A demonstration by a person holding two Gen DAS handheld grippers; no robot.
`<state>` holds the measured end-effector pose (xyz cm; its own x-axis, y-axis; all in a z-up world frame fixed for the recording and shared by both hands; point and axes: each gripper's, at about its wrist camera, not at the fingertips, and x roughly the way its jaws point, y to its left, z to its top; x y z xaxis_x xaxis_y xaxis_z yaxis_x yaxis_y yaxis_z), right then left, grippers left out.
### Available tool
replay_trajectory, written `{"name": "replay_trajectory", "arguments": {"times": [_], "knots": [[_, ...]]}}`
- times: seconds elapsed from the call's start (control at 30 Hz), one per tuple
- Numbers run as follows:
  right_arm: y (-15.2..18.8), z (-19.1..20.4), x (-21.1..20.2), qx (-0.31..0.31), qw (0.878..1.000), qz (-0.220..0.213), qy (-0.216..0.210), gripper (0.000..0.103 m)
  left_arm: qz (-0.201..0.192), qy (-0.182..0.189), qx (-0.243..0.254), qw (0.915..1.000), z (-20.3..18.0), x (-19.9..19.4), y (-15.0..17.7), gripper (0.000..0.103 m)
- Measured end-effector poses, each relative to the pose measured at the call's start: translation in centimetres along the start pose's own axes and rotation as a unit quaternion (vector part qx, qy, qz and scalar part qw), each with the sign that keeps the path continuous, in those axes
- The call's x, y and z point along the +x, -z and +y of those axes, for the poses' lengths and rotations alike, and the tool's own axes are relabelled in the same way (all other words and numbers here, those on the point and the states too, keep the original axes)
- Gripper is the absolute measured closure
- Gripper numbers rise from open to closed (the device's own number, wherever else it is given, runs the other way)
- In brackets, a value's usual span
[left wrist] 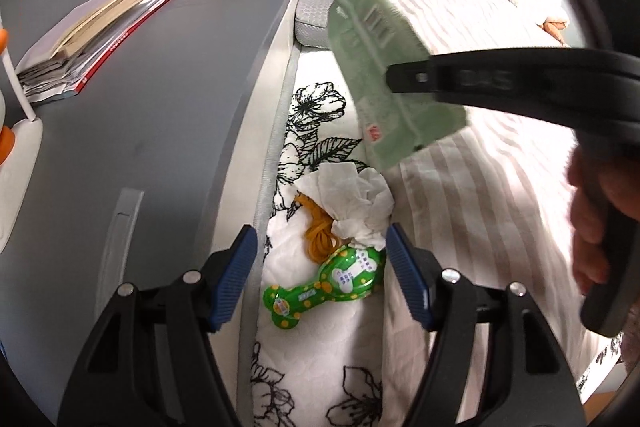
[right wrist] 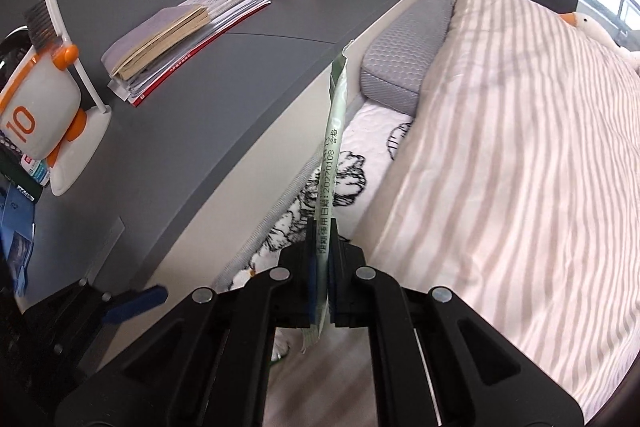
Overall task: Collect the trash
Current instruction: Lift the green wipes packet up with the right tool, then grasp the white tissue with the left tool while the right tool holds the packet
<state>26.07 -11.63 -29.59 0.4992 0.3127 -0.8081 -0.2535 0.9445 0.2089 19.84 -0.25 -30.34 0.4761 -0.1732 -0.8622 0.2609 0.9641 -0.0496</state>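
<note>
The flat green packet [right wrist: 335,131], a thin plastic wrapper printed with pale text and a date line, is pinched edge-on between the closed pads of the right gripper [right wrist: 323,267] and stands up above the bed. In the left wrist view the same packet [left wrist: 384,67] shows its broad rectangular face, tilted, with a small red mark near its lower corner, held by the right gripper's black finger and clear of the bedding.

Below it on the bed lies a crumpled white tissue [left wrist: 352,203], soft and creased, touching a loop of mustard-yellow rubber bands [left wrist: 318,237] on its left and the head of a glossy green plastic toy [left wrist: 332,283] dotted with yellow. The left gripper [left wrist: 320,275] hangs over this cluster with its ribbed blue pads [left wrist: 236,275] spread wide, holding nothing; the toy and the tissue's lower edge sit between them.

These things rest on a quilted white sheet [left wrist: 320,347] with black outlined flowers. Beside it spreads a striped cream and beige duvet [right wrist: 520,167], and a grey honeycomb-textured pillow [right wrist: 404,67] lies at the head. Along the bed runs a smooth grey shelf [right wrist: 240,79] carrying a slanted stack of books [right wrist: 180,31] and a white and orange desk lamp [right wrist: 44,115]
</note>
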Motion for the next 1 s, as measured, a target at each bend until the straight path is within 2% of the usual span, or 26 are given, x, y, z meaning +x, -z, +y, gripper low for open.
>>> {"name": "replay_trajectory", "arguments": {"times": [0.13, 0.27, 0.47, 0.57, 0.63, 0.8, 0.83, 0.87, 0.93, 1.0], "knots": [[0.6, -0.7, -0.7, 0.007, 1.0, -0.007, 0.001, 0.099, 0.001, 0.002, -0.004, 1.0, 0.0, 1.2, -0.5, 0.038], [1.1, -1.5, -1.5, 0.015, 1.0, -0.013, 0.002, 0.099, -0.011, -0.015, 0.017, 0.9997, -0.5, 2.5, -1.7, 0.049], [1.6, -2.2, -2.8, 0.02, 1.0, -0.022, 0.004, 0.099, -0.014, 0.006, 0.028, 0.9995, -1.5, 3.5, -2.7, 0.051], [1.8, -2.5, -3.2, 0.024, 0.999, -0.023, 0.007, 0.099, -0.004, 0.019, 0.036, 0.9992, -2.2, 4.3, -2.6, 0.051], [2.1, -2.9, -3.3, 0.027, 0.999, -0.022, 0.01, 0.099, 0.011, 0.024, 0.046, 0.9986, -2.8, 5.4, -2.4, 0.058], [2.7, -3.3, -3.6, 0.035, 0.999, -0.019, 0.012, 0.099, 0.037, 0.012, 0.051, 0.998, -3.1, 7.4, -1.7, 0.059], [2.8, -3.4, -3.8, 0.037, 0.999, -0.02, 0.012, 0.099, 0.038, 0.013, 0.047, 0.998, -3.0, 7.4, -1.7, 0.062], [2.9, -3.4, -4.0, 0.038, 0.999, -0.02, 0.013, 0.099, 0.039, 0.013, 0.047, 0.998, -3.0, 7.3, -1.8, 0.075], [3.0, -3.4, -4.3, 0.039, 0.999, -0.02, 0.013, 0.099, 0.042, 0.016, 0.048, 0.9978, -3.0, 7.2, -1.9, 0.082], [3.1, -3.2, -4.6, 0.038, 0.999, -0.021, 0.014, 0.099, 0.037, 0.02, 0.045, 0.9981, -2.8, 6.5, -1.9, 0.084]]}}
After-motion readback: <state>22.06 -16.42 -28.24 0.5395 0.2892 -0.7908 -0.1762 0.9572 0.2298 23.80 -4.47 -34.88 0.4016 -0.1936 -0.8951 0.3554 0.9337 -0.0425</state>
